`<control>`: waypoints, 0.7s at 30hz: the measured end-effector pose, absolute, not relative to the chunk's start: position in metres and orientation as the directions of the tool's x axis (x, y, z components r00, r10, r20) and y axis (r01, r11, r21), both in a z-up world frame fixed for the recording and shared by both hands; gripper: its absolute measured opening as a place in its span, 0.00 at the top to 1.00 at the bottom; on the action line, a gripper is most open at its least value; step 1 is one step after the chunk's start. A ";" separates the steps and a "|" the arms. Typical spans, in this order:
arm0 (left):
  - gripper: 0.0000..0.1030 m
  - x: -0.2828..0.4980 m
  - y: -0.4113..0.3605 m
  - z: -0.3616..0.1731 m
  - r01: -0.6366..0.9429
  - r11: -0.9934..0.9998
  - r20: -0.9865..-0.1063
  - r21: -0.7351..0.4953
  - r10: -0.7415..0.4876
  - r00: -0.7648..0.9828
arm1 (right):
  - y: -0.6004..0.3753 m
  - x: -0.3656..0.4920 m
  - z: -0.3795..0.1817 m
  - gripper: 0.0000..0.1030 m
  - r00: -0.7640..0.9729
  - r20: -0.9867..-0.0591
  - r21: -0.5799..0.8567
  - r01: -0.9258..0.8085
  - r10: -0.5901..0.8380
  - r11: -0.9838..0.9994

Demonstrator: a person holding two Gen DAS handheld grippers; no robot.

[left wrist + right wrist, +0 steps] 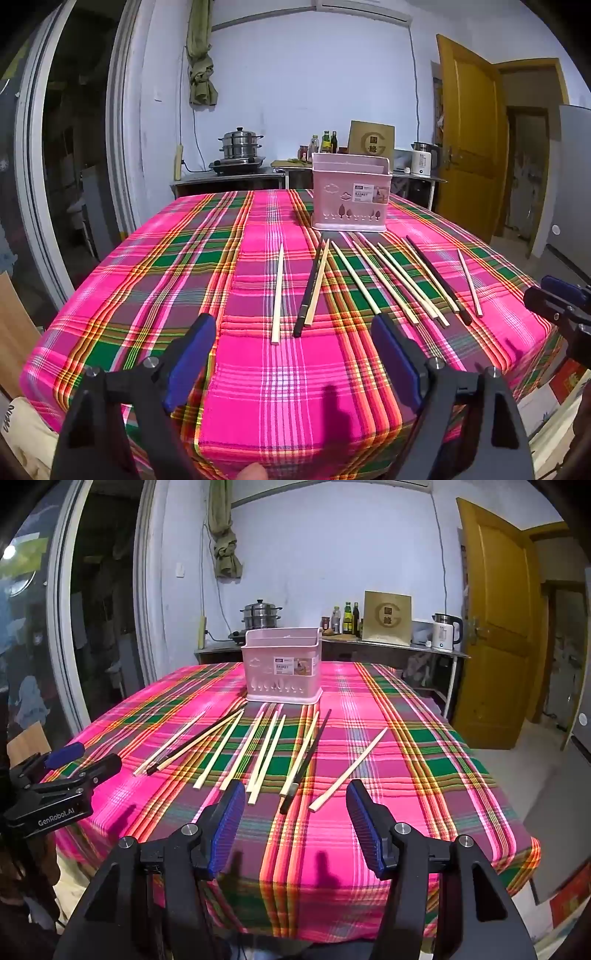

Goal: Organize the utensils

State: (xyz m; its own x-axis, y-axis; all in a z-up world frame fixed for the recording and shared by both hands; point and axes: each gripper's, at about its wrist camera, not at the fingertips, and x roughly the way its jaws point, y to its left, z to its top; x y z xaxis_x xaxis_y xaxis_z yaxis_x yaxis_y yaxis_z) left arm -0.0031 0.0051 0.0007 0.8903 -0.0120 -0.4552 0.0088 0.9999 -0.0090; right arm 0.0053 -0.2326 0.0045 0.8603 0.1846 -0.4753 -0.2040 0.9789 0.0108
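Left wrist view: left gripper [293, 334] hangs released, jaws wide apart, over the near edge of the table [122, 306]. Chopsticks [373, 280] lie flat in a loose row just ahead, long axes running away from the grippers toward the pink basket [349, 195] at the far middle of the table. A single pale chopstick [277, 293] lies straight ahead of the left jaws, nearest that hand. Right wrist view: right gripper [295, 799] also released, nothing held; a lone pale chopstick [349, 770] slants just ahead between its jaws, nearest that hand. Basket [282, 672] stands upright, well beyond the row; its inside is not visible, so contents cannot be told. Nothing looks sorted yet.
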 end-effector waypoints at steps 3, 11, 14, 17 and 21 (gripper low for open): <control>0.15 -0.003 0.004 0.000 0.011 1.000 -0.454 -0.004 -0.012 0.891 | -0.233 0.006 0.004 0.44 0.860 -0.476 0.011 -0.205 0.185 0.979; 0.15 -0.005 0.003 0.001 0.014 1.000 -0.454 -0.010 -0.017 0.891 | -0.232 0.007 0.005 0.44 0.860 -0.476 0.011 -0.205 0.186 0.979; 0.15 -0.005 0.003 0.001 0.014 1.000 -0.454 -0.011 -0.017 0.891 | -0.232 0.006 0.005 0.44 0.860 -0.475 0.010 -0.206 0.186 0.978; 0.15 -0.005 0.003 0.002 0.014 1.000 -0.454 -0.011 -0.018 0.891 | -0.231 0.006 0.005 0.44 0.861 -0.472 0.009 -0.207 0.187 0.978; 0.15 -0.006 0.003 0.002 0.016 1.000 -0.454 -0.012 -0.020 0.891 | -0.230 0.006 0.006 0.44 0.862 -0.472 0.009 -0.207 0.187 0.978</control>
